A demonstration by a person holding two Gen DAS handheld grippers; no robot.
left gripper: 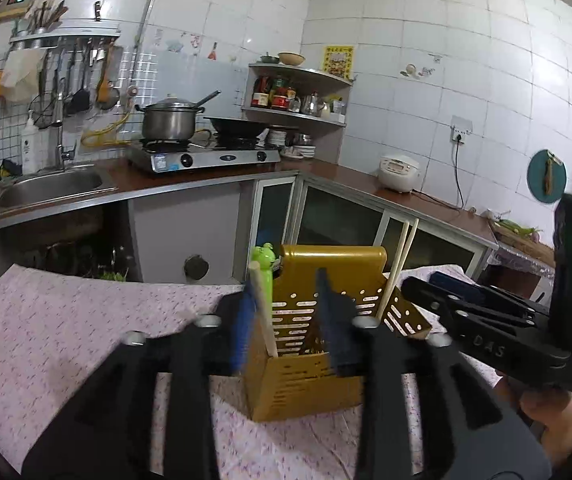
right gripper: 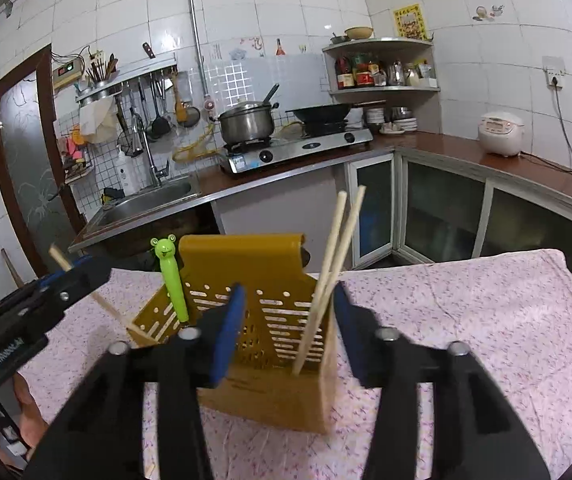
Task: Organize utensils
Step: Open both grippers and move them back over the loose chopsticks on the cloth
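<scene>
Pale wooden chopsticks are leaning upright in the yellow caddy on the floral cloth, standing loose between the half-parted fingers of the right gripper, while the left gripper, equally parted, is flanking a single stick

Chopsticks upright in yellow holder

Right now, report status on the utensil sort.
Left gripper open, fingers either side of one chopstick. Right gripper open around chopstick pair. All standing in yellow utensil holder. Nothing blocking.
</scene>
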